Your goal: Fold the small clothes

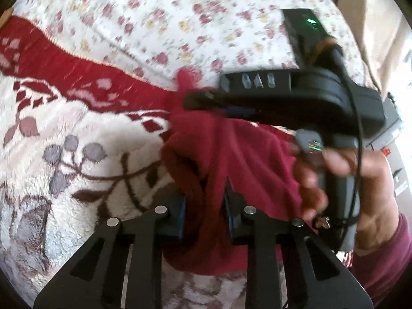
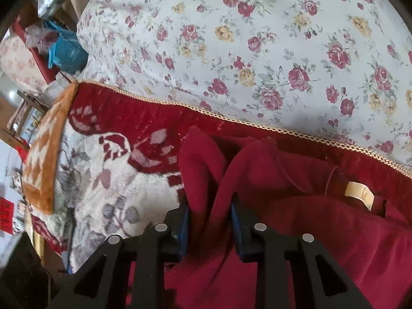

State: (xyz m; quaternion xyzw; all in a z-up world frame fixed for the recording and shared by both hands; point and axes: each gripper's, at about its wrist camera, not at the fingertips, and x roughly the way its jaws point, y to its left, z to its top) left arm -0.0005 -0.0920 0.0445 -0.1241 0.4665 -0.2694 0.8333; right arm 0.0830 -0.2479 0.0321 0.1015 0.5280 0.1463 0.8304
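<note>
Left gripper [image 1: 204, 213] pinching red garment [image 1: 231, 154] (bunched fold); right gripper [image 2: 209, 221] clamping same garment.

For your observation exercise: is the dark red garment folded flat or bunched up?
Bunched. The red garment rises in ridges, pinched between both the left gripper and the right gripper.

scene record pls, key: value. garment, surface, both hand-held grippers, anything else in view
garment: dark red fleece garment, bunched, cream label showing
surface: plush blanket, cream with a red border, lying over a floral sheet
left hand-held gripper: shut on a fold of the garment
right hand-held gripper: shut on a ridge of the garment
person: hand in a dark red sleeve holds the right hand-held gripper, seen from the left wrist
clutter: blue bag beyond the bed edge
fold state: not yet folded
</note>
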